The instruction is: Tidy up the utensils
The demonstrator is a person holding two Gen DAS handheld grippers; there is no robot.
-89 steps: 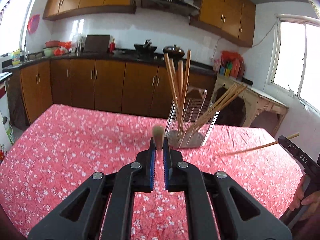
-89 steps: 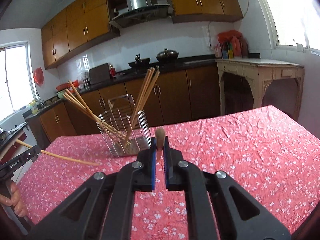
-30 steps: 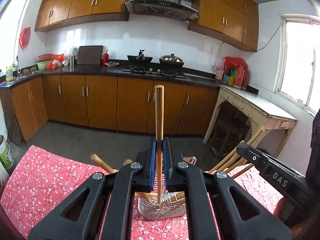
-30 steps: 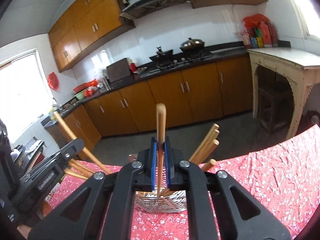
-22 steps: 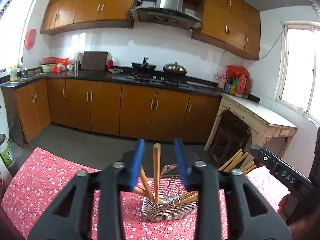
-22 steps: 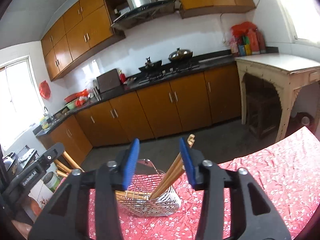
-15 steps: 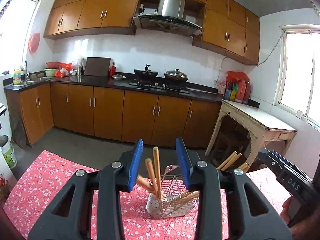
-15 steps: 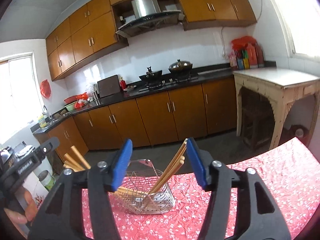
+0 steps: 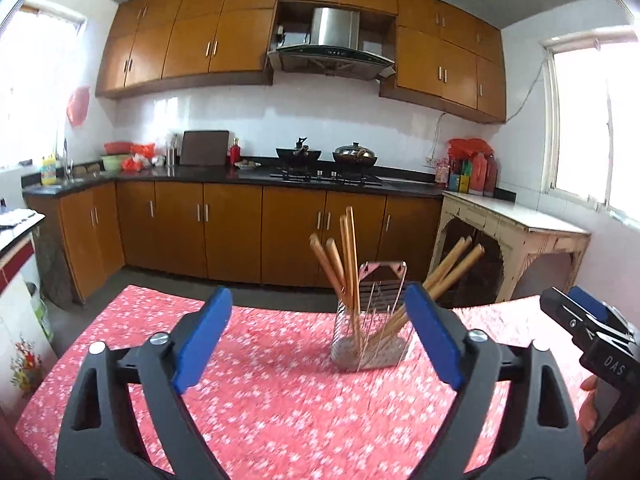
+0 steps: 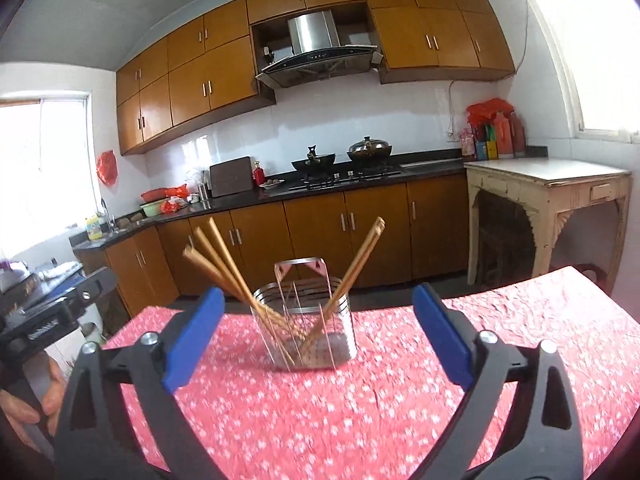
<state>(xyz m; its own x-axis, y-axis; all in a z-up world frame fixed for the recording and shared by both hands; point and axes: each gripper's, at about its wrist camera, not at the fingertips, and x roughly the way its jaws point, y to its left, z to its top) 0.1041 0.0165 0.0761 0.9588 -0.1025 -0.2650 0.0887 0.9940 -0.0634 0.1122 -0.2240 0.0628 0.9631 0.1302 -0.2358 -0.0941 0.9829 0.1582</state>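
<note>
1. Chopsticks (image 9: 348, 264) stand leaning in the wire holder (image 10: 306, 324) on the desk (image 10: 360, 408).
2. Left tool (image 9: 318, 340) and right tool (image 10: 316, 340), both near the holder, are opening wide, with nothing between their jaws.
3. The drop-off step looks finished; next, find any utensil outside the holder, though none shows here.

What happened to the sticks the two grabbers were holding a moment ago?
Both let go: the left gripper and right gripper are empty, jaws opening, and have drawn back from the wire holder. Their chopsticks now lean inside it. The holder stayed on the red tablecloth.
</note>
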